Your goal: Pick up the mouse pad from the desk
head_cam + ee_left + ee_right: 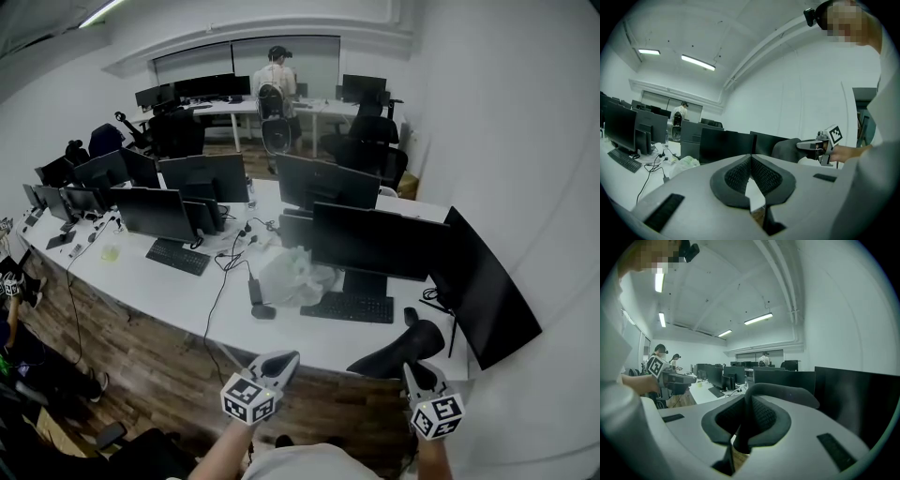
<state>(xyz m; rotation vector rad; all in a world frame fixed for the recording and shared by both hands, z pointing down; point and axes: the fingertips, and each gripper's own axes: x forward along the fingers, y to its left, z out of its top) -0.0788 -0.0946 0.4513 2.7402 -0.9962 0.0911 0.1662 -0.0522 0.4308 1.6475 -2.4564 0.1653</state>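
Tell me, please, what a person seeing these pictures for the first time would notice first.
The eye goes first to the dark mouse pad, held up in the air at the lower right, clamped in the right gripper. The left gripper beside it is closed and empty. Behind them a long white desk runs across the room, crowded with black monitors, and a person stands at the far desks.

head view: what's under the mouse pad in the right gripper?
Only the front edge of the desk shows around the mouse pad, clamped in the right gripper. The patch directly beneath is covered by the pad; anything there can't be seen.
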